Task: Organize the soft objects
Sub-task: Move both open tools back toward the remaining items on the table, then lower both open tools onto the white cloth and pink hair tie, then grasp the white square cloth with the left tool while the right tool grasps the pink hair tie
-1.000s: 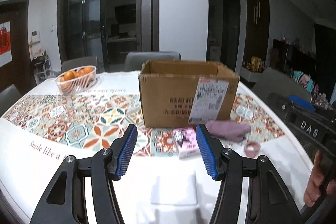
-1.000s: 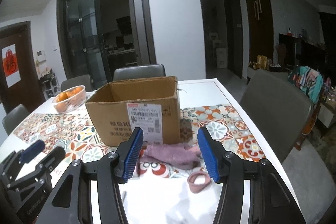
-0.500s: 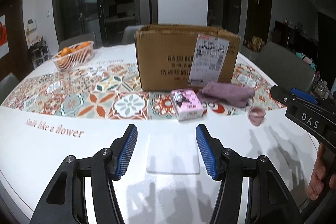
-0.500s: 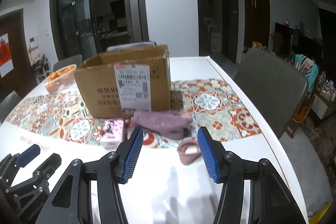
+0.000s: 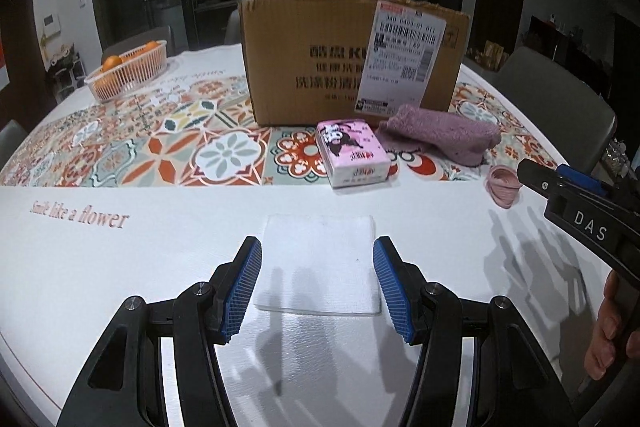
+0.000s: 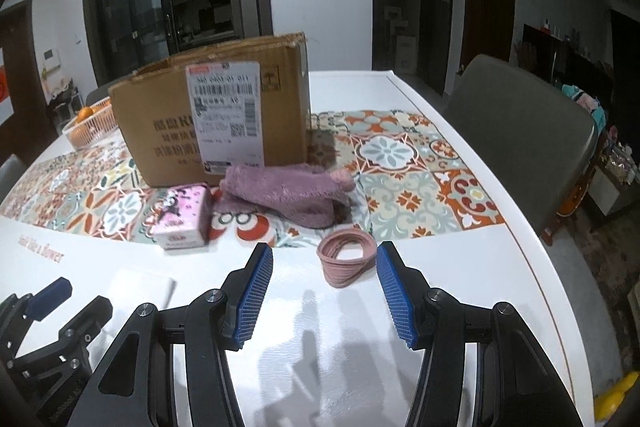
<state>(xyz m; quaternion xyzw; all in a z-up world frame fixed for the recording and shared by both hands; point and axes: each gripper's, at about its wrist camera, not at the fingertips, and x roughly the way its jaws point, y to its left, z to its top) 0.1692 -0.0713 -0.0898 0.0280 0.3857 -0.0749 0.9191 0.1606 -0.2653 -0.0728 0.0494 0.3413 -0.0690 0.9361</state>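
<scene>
A folded white cloth (image 5: 320, 263) lies flat on the white table, and my left gripper (image 5: 317, 281) hangs open just above its near half, nothing between the blue pads. A pink tissue pack (image 5: 351, 151) and a crumpled purple towel (image 5: 440, 133) rest in front of an open cardboard box (image 5: 344, 59). In the right wrist view a bundle of pink rubber bands (image 6: 347, 257) lies just ahead of my open, empty right gripper (image 6: 324, 285). The tissue pack (image 6: 182, 217), purple towel (image 6: 292, 193) and box (image 6: 216, 115) show there too. My right gripper (image 5: 560, 183) enters the left view's right edge.
A basket of oranges (image 5: 128, 69) stands at the far left on the patterned runner (image 5: 160, 139). A grey chair (image 6: 528, 131) sits along the table's right side, another (image 5: 556, 95) behind the towel. A person's fingers (image 5: 608, 331) hold the right tool.
Both grippers have sunk toward the table and tipped downward. The white cloth now lies between the left fingers and the rubber bands sit just ahead of the right ones. Neither gripper's opening changed.
</scene>
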